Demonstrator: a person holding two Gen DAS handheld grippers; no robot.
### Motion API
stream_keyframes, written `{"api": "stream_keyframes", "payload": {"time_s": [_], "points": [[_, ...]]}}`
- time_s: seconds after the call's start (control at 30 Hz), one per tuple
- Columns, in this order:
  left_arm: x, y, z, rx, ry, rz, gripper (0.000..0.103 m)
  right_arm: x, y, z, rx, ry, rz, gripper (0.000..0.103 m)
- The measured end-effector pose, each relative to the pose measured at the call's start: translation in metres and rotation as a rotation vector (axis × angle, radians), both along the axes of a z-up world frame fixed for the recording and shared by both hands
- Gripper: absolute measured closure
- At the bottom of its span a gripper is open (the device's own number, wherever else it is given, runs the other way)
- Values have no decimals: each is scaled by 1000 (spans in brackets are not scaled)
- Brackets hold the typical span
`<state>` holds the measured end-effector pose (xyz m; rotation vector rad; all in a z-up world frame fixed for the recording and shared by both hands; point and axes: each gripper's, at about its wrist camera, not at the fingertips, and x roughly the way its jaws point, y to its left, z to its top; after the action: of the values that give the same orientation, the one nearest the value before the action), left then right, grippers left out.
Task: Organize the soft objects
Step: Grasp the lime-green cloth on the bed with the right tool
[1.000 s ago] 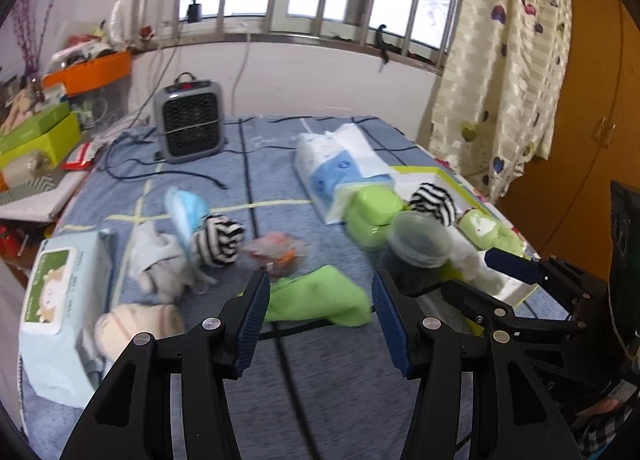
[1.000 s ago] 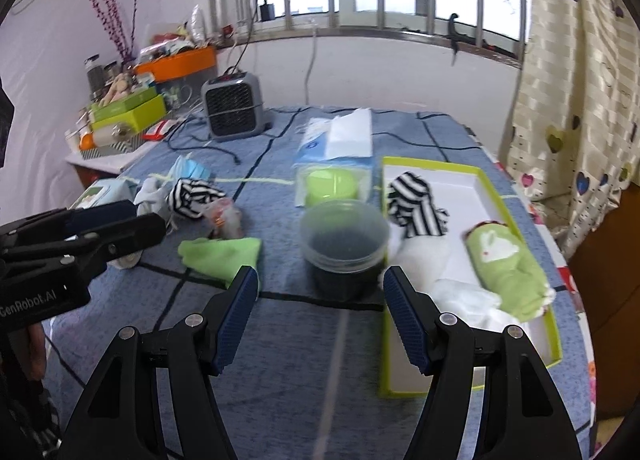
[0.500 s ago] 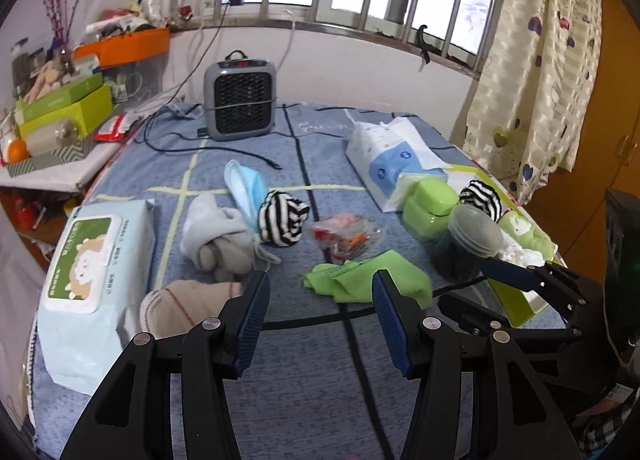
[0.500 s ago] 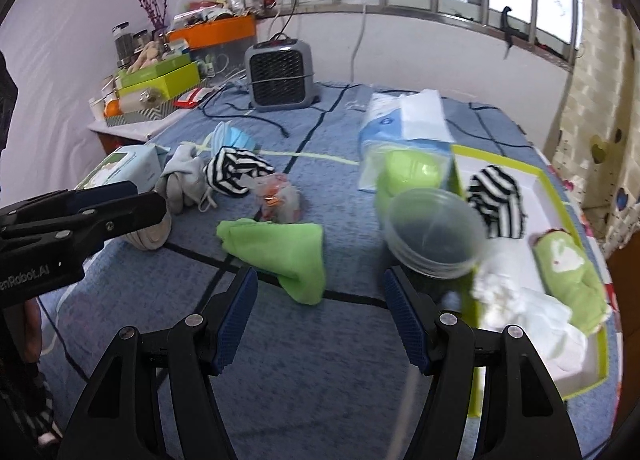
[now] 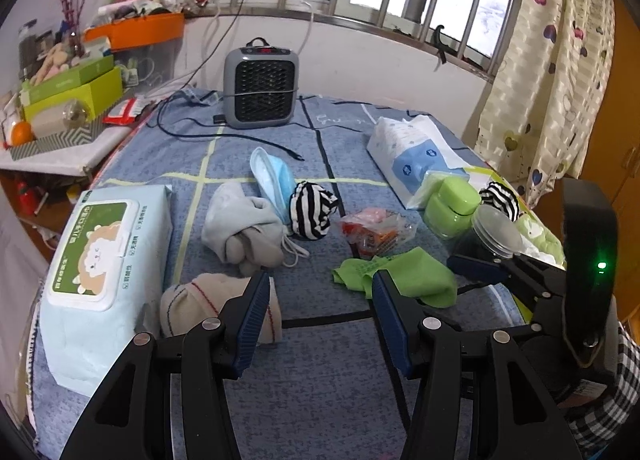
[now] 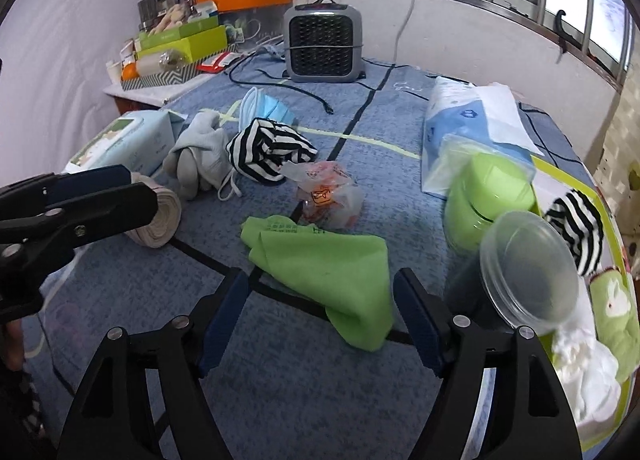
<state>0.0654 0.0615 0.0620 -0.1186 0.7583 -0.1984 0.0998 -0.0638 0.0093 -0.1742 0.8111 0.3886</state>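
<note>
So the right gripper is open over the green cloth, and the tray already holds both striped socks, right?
Not quite. The tray holds only one striped sock; the other striped sock lies on the blue cover, as the right wrist view shows. The right gripper is indeed open over the green cloth.

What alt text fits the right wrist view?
The open right gripper hovers just short of a crumpled green cloth on a blue bedspread. Beyond lie a striped sock, grey sock and face mask; a green-rimmed tray sits right.

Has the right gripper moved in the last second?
Yes. The right gripper swung left: the lime tray slid to the picture's edge, and the green cloth now lies between its open fingers.
</note>
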Motion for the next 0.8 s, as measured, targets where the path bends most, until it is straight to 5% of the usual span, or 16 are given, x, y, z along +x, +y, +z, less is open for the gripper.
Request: {"api": "stream_keyframes", "payload": {"time_s": [0.67,0.73,0.8], "points": [[7,3,-6,-23,16,1,51,25,11,-17,-28,53,-16,25],[7,4,-7,-32,19,4,51,24,11,-17,-28,51,-17,30],[8,5,-9,-41,25,5,51,22,11,-15,-24,44,-12,45]]}}
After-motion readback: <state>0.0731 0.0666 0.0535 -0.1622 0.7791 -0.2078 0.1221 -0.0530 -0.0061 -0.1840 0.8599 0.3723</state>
